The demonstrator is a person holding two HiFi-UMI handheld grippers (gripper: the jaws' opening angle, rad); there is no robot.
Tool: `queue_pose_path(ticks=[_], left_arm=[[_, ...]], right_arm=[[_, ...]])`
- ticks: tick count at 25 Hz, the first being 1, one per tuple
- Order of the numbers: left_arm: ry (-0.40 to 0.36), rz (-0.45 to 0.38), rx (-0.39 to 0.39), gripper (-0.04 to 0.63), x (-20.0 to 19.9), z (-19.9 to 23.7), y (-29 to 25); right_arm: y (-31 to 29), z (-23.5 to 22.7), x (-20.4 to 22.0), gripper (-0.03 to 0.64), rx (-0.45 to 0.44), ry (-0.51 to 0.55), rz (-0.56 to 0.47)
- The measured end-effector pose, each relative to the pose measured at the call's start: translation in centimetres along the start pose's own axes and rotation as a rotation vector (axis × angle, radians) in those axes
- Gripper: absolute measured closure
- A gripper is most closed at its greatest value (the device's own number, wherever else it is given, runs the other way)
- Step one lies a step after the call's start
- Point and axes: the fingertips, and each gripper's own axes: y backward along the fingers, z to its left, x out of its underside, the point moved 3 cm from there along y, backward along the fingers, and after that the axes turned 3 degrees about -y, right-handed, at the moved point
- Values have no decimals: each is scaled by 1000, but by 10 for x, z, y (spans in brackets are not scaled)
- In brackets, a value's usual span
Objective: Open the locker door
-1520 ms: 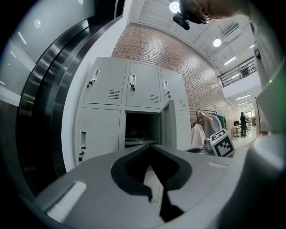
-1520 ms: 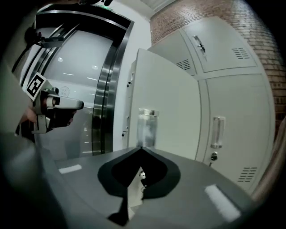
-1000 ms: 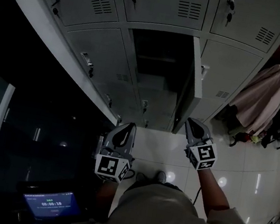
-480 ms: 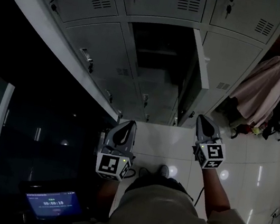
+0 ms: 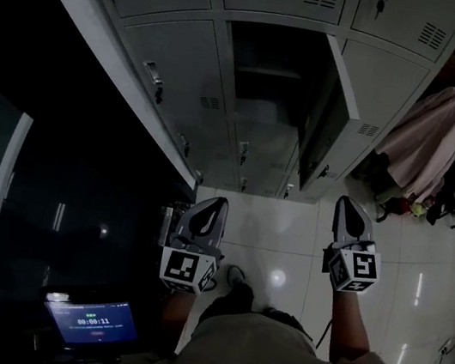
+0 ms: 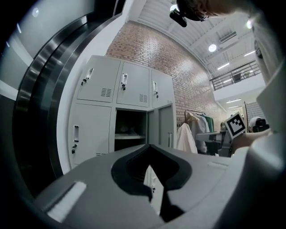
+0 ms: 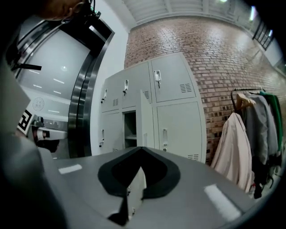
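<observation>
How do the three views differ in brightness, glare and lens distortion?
Head view: underexposed and dim, with small glare spots on the glossy white tile floor. Left gripper view: bright, strong fisheye, dark corners, ceiling lamps blown out. Right gripper view: evenly lit, yet the red brick wall bows in a curve.

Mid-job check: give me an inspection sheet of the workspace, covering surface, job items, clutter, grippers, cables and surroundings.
Surface: glossy tiled floor in front of the lockers.
Job's things: locker door stands open; its compartment shows a shelf.
Clutter: nothing seen.
Grippers: left gripper and right gripper both shut, empty, clear of the lockers.
Cables: what looks like a thin cable by the right forearm.
Surroundings: coats hanging at the right; lit screen lower left; brick wall behind.
</observation>
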Motion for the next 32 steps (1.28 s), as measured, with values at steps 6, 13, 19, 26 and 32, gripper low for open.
queue_pose_path(ticks=[6, 13, 19, 26, 32], left_arm=[[-29, -19, -10, 528, -36, -42, 40], [-41, -34, -13, 528, -65, -150, 125], [-30, -41, -30, 528, -102, -226, 205], [-71, -52, -58, 528, -140, -282, 298], [-88, -78, -33, 528, -180, -308, 331]], right_arm=[[67, 8, -38, 615, -15, -16, -35], [223, 21, -87, 617, -17, 39, -98], [329, 38, -106, 617, -57, -2, -81], [429, 78, -132, 617, -104, -20, -111], [476, 108, -171, 617, -111, -3, -142]])
